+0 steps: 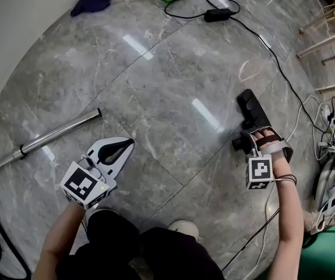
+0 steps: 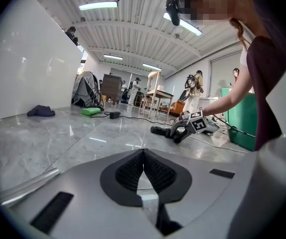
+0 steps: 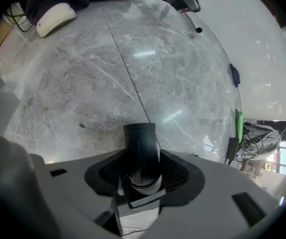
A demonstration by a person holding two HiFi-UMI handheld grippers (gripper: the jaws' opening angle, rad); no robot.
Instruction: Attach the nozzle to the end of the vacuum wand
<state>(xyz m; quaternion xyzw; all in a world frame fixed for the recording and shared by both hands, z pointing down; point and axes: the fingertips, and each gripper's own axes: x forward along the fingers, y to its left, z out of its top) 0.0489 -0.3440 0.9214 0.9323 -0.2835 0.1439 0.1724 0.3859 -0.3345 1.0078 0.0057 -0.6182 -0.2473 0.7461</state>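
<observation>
Left gripper (image 1: 117,150): closed on nothing, it hovered just beside the open end of the wand (image 1: 56,134) at the left.
Right gripper (image 3: 143,169): its jaws clasped the neck of the nozzle (image 3: 142,146), which lay on the floor (image 1: 155,98) at the right, well apart from the wand.
Grip: best kept firm, leaving the socket mouth free.
Joining: socket probably needed lining up with the wand's axis, with the wand steadied against sliding.

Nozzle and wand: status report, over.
Left gripper shut, empty. Right gripper clamped on nozzle neck, floor level. Wand lies apart, unattached. Nothing between.
</observation>
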